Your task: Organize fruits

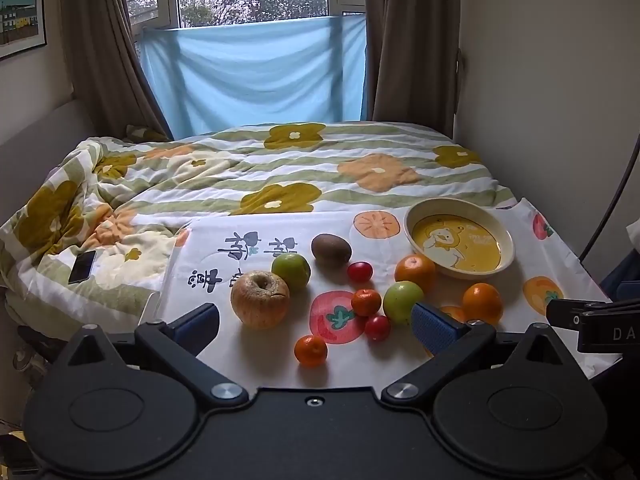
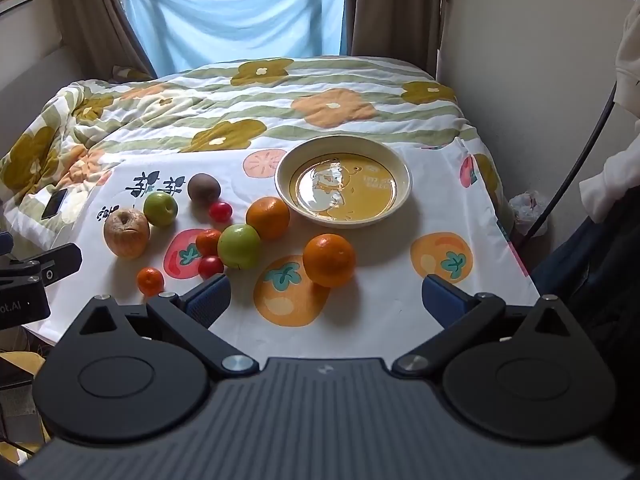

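Basically nothing's sorted yet: the bowl [image 2: 343, 181] sits empty at 12 o'clock, all the fruits [image 2: 239, 246] loose at its 8 o'clock, left tongs [image 1: 316, 326] and right tongs [image 2: 326, 300] wide open, holding nothing.

My finger pads [image 2: 210, 300] were blue, my bowl [image 2: 402, 196] cream with a yellow duck-printed centre, oranges [image 2: 329, 260] bright at its seven o'clock, green apples [image 2: 239, 246] beside red tomatoes [image 2: 220, 211], brown kiwi [image 2: 204, 188], white cloth [image 2: 400, 300] printed with persimmons, quilt [image 2: 280, 96] green-striped and flowered.
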The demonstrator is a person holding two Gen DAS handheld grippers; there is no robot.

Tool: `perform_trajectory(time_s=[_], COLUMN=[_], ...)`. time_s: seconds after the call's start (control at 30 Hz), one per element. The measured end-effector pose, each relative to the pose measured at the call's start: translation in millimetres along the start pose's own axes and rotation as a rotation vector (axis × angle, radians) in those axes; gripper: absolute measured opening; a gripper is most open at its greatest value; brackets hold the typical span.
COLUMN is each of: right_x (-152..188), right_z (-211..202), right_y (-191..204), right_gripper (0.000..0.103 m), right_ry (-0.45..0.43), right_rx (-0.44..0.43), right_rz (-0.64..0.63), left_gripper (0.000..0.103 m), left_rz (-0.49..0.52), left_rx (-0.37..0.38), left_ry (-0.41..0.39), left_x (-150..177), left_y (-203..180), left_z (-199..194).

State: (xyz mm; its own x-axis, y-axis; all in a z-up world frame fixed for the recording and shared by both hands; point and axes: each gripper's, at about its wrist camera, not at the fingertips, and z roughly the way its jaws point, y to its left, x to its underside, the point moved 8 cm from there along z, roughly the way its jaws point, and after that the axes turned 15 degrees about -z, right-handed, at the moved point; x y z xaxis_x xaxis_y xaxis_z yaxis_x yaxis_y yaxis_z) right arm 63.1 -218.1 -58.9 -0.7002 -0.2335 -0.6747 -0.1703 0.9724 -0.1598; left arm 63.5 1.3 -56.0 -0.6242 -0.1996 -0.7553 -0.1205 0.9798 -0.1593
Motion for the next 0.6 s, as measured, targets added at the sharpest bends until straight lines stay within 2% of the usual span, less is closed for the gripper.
perform_trajectory(time_s=[0.6], right_x=[0.4], right_z=[0.5], right_y=[1.3], right_gripper=[0.103], right_ry=[0.001], right_rx=[-0.003], right_rz=[-0.001], left_gripper=[0.103], left_rz=[-0.008], left_rx=[-0.001], left_ry=[0.017], left_x=[2.2], left_y=[0.6], left_z=[3.4])
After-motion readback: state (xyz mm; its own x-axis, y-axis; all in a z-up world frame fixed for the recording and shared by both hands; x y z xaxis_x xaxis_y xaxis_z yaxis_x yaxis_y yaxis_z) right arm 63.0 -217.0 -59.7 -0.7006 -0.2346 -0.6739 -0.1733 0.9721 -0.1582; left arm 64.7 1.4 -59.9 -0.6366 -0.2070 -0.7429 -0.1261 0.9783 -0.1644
